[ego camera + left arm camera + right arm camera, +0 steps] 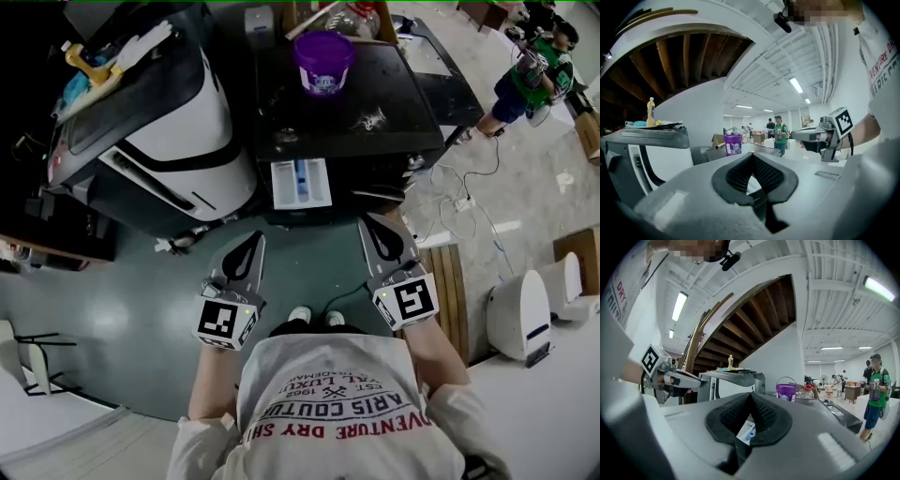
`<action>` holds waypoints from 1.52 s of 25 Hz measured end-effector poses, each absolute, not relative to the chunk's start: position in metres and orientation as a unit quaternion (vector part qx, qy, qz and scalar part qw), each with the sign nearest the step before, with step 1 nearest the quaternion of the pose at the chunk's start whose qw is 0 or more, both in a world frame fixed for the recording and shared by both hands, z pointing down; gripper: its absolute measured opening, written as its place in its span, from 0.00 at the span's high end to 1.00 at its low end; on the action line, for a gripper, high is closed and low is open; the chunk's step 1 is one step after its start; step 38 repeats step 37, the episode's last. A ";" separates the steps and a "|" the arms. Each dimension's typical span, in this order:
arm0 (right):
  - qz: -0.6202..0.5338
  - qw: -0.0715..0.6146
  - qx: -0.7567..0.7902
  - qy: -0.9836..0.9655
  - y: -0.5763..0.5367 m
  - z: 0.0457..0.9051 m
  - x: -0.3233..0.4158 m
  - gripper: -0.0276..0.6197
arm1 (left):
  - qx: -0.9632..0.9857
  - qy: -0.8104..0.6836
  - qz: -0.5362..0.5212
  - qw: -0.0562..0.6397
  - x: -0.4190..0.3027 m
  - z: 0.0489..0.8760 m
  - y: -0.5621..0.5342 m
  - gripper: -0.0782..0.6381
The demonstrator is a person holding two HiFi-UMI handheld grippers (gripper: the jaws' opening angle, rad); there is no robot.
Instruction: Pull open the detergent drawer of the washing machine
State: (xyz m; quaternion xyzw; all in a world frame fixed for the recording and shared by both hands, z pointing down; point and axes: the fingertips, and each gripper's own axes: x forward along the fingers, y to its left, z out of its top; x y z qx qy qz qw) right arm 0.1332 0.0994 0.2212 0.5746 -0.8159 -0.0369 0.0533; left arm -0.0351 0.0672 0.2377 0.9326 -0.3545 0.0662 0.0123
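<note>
Grey floor [141, 309] spreads under a dark washing machine [375, 103] at upper centre, whose front cannot be seen from above. Its detergent drawer [300, 183] juts out, open, toward the lower edge. Below it the left gripper [246, 261] and right gripper [382, 240] point up-frame side by side, each closed tight on nothing and apart from the drawer.

The washer [375, 112] top is finished dark and smooth; the drawer [281, 185] and bucket [323, 61] are moulded in plastic. The left gripper [751, 155] is shelled in matt grey, its pads [736, 177] ribbed black.
</note>
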 end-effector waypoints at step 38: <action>-0.027 0.060 0.566 -0.822 0.111 0.225 0.108 0.96 | 0.927 -0.367 0.074 0.007 -0.045 0.223 0.064 0.89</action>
